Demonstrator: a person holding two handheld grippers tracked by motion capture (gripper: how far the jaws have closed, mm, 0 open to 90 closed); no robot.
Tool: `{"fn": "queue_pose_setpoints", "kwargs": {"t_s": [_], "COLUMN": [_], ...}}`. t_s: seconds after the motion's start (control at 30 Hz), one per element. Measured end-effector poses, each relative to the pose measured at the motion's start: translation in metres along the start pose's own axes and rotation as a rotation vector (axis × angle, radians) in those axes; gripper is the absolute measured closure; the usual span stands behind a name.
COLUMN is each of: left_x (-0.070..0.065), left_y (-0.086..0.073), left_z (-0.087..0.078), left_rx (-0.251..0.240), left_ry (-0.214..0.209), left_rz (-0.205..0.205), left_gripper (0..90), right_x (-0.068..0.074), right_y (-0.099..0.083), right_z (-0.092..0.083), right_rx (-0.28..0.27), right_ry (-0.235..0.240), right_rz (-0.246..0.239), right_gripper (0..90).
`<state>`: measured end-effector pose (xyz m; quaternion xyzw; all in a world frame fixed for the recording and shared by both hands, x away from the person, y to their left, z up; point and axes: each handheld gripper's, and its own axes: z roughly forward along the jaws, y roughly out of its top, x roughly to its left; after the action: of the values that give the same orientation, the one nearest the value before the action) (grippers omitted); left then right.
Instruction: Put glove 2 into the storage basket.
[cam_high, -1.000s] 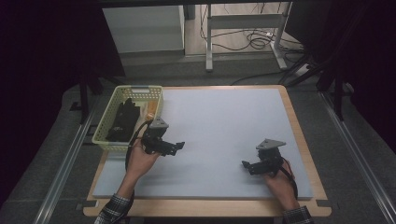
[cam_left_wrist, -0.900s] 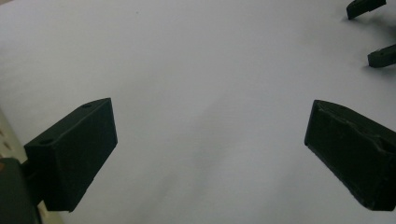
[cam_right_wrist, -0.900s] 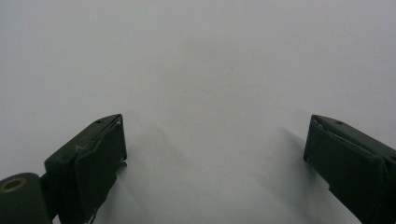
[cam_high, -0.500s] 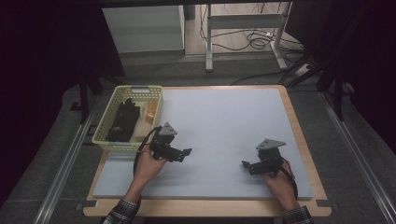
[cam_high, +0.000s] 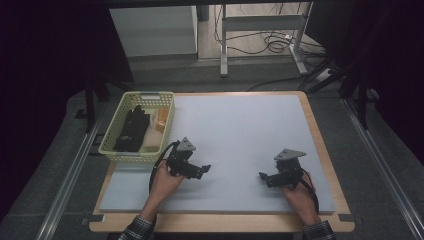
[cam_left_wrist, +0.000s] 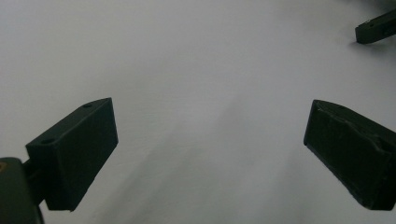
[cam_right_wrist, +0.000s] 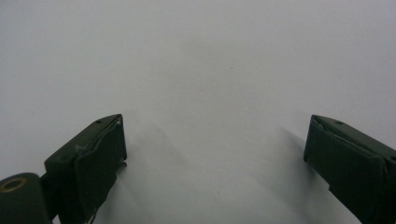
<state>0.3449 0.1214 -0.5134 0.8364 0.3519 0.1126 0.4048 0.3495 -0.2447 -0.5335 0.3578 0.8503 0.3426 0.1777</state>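
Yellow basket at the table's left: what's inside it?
The yellow basket holds a black bundle and a small orange thing. Whatever lies under the bundle is covered.

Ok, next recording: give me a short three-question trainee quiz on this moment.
1. True or false: the left gripper holds something between its jaws.
2. What lies in the yellow basket? A) a dark item and a small orange item B) a single white cup C) a red ball
3. On which of the person's sides does the basket stand on the pale mat?

Key: 1. False; its jaws stand apart over bare mat, as do those of the right gripper. 2. A. 3. The left.
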Motion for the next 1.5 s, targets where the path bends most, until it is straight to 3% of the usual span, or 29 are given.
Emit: {"fn": "queue_pose_setpoints", "kwargs": {"t_s": [0.97, 1.5], "left_x": [-0.020, -0.027], "left_y": [-0.017, -0.020], "left_z": [0.025, 0.031], "left_rx": [0.065, 0.093], "left_ry": [-0.016, 0.007], "left_rz": [0.049, 0.085], "left_gripper": [3.2, 2.8], "right_x": [0.000, 0.000], "right_y": [0.000, 0.000], "right_z": [0.000, 0.000], "right_rx": [0.001, 0.001], "right_ry": [0.000, 0.000], "right_rz": [0.000, 0.000], "right_gripper": [5.6, 5.6]}}
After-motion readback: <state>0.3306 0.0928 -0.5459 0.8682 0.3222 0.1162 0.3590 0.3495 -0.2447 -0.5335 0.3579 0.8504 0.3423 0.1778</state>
